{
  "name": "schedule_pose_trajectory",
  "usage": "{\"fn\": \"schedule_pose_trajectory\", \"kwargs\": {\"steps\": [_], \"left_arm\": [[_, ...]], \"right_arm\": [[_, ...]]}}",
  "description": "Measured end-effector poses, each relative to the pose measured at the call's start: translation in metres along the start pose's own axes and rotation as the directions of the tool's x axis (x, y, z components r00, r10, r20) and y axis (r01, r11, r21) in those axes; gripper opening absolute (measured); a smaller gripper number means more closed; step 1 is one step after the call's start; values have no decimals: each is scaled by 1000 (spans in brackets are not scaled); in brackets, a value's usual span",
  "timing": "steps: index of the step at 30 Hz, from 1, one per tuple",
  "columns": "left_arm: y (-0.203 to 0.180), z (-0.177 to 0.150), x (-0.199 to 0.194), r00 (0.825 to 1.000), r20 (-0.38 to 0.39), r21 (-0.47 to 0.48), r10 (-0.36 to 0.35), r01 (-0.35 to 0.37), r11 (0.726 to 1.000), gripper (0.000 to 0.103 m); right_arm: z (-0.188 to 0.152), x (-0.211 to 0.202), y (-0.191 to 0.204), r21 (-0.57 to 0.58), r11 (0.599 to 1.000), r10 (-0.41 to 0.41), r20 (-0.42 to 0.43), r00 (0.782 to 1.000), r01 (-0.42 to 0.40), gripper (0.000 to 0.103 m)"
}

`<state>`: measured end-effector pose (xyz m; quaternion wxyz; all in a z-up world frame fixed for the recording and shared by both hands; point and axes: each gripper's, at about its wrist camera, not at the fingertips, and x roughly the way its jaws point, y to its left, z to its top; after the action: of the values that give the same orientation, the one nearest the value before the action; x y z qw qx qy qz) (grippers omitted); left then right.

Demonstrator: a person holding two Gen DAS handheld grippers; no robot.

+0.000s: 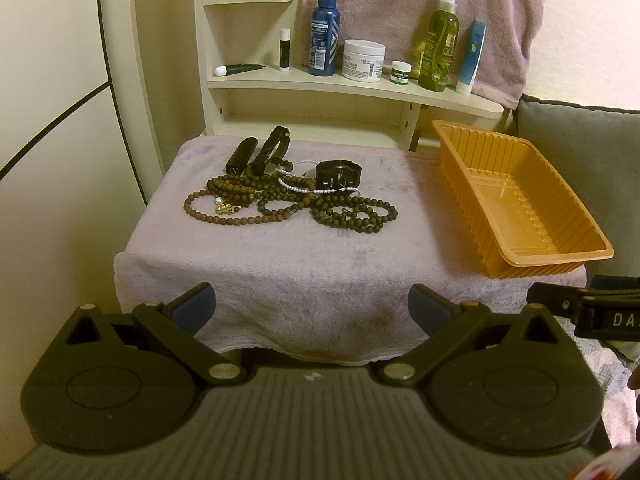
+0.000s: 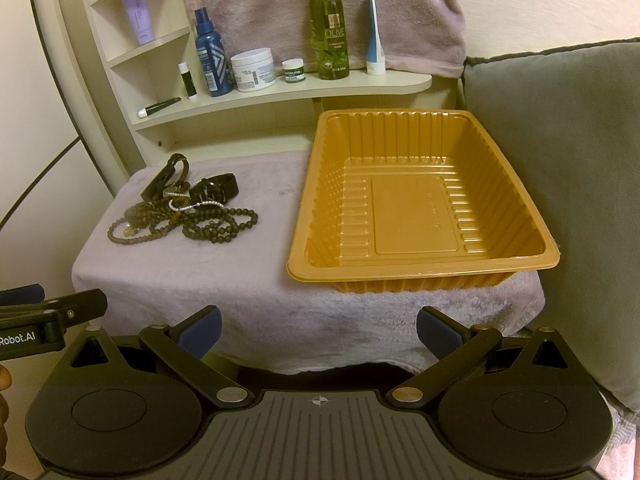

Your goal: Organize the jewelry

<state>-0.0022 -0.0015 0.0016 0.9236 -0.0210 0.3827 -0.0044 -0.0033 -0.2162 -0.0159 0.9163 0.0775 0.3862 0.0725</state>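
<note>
One orange tray [image 2: 420, 276], one tangled jewelry pile [image 1: 288, 196] — two grippers, left [image 1: 312, 308], right [image 2: 318, 330], fingers apart

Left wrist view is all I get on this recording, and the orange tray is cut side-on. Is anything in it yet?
Observer: No. The right wrist view looks down into the orange tray and its ribbed floor is bare.
Operator: What is the black bar at my right edge?
Observer: That is the right gripper; its own view shows it wide open with nothing between the pads, short of the towel-covered table.
Operator: Is any jewelry near the tray?
Observer: No. From the right wrist, bare towel separates the bead pile from the tray's rim.
</note>
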Motion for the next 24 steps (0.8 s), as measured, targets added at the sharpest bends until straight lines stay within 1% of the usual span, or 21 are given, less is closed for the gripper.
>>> {"fn": "schedule_pose_trajectory", "kwargs": {"steps": [24], "left_arm": [[-4, 1, -2, 1000, 0, -2, -5, 5, 1000, 102]], "right_arm": [[0, 0, 1, 0, 1000, -1, 0, 1000, 1, 103]]}}
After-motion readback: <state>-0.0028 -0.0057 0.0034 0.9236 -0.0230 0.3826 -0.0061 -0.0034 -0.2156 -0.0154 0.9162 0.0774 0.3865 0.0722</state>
